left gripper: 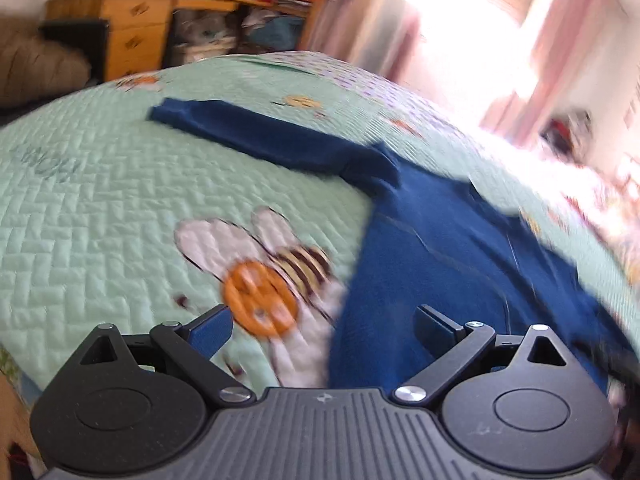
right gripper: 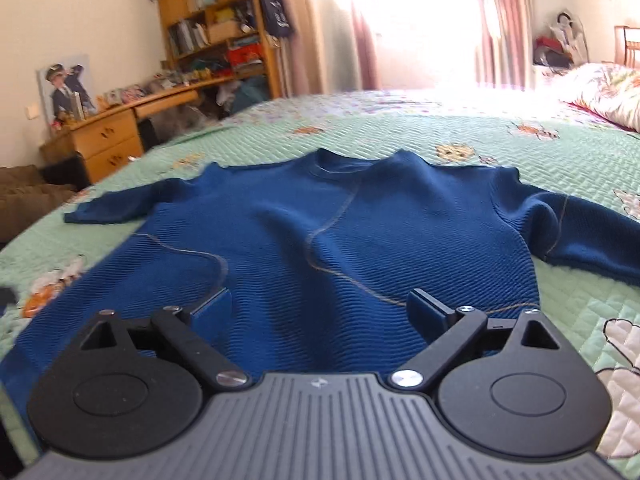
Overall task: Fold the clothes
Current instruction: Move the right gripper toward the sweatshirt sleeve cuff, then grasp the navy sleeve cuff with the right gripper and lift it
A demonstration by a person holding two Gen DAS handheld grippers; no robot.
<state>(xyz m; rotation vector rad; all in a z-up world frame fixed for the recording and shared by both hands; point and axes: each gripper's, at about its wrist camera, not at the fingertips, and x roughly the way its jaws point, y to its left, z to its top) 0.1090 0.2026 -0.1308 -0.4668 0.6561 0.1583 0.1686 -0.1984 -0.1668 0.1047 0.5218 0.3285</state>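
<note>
A: Both fingers are spread wide and hold nothing?

B: Yes. The right gripper [right gripper: 320, 308] is over the near hem of the blue sweater [right gripper: 320, 232], lying flat on the bed [right gripper: 520, 152], collar far; the left gripper [left gripper: 324, 328] is at its left edge.

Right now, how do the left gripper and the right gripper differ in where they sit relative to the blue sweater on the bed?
The left gripper hangs over the mint-green quilted bedspread at the dark blue ribbed sweater's side edge; the right gripper is centred over the sweater's lower body. The left faces the outstretched sleeve; the right faces the neckline. Both have open, empty jaws.
</note>
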